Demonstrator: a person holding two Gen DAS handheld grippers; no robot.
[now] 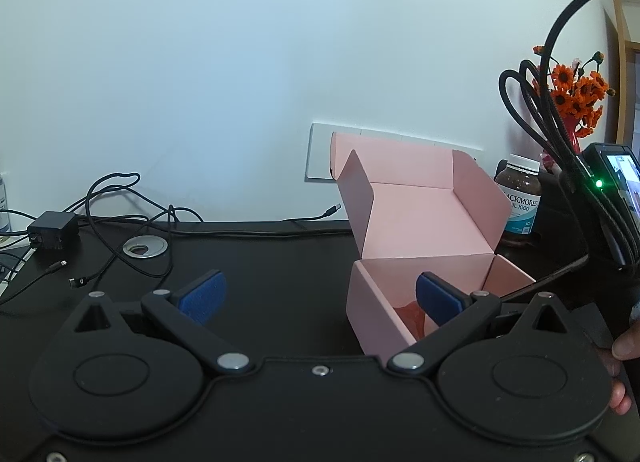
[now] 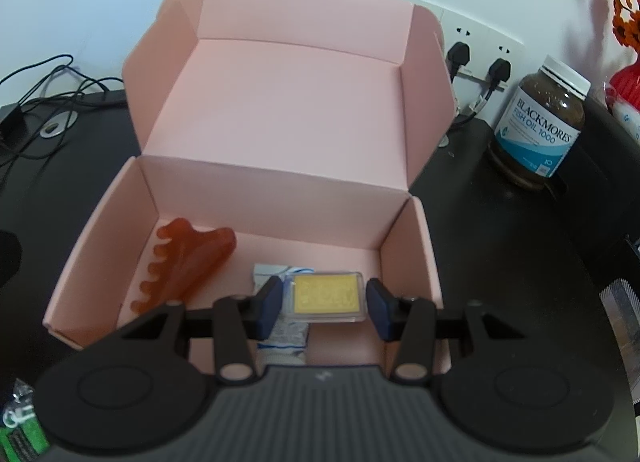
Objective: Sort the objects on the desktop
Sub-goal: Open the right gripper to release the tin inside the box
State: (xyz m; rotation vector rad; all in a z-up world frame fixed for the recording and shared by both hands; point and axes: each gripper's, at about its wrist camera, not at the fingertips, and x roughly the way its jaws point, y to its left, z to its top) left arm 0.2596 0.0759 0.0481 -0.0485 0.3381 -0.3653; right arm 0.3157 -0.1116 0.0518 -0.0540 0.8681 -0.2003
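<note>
So the open pink cardboard box sits toward the back edge of the black table, lid flipped up against the wall. The right tongs are angled down over the box's front-right corner with a clear flat plastic case holding a gold-coloured card between the blue pads. Left pad looks right up against the case's edge, the right pad is just beside it, and honestly I can't tell if there's a sliver of gap there, so whether it's actually gripped or just sitting between the jaws is not something I can call. The case is down inside the box on top of a white and blue paper packet. Also in there, along the left wall, is a translucent orange comb-like piece with rounded teeth. The left tongs are spread wide with nothing in them, hovering low at the box's front-left corner, right finger over the box opening. Off to the right of the box near the back edge there's a brown fish oil bottle with a white cap, and a red vase of orange flowers beyond it. Tangle of black cables and a black power adapter at the back-left corner.
</note>
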